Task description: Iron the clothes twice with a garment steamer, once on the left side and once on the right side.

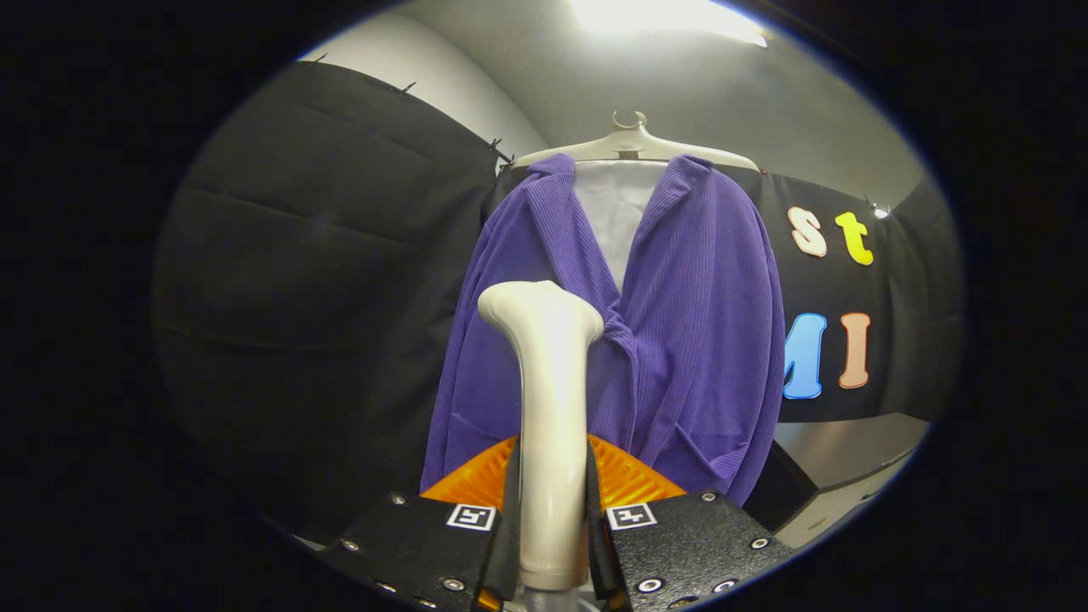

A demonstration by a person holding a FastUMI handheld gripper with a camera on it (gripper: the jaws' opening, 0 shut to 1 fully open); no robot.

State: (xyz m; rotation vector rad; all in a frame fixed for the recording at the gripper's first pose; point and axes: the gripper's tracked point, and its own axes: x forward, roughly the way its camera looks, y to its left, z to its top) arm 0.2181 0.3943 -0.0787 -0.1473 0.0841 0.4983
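No readable text, square black-and-white coded markers (472,516) on the two black finger blocks of the gripper (552,518), patterns only, no words or numbers

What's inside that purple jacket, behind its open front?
Between the lapels of the purple jacket shows a white panel, hung from a pale hanger. Lower down, the jacket's closed front and the white steamer, gripped in the claw, cover the rest.

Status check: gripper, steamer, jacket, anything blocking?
Gripper shut on steamer, handle upright between both fingers. Steamer head up at purple jacket, near its middle, contact unclear. Jacket on hanger. Nothing between head and fabric.
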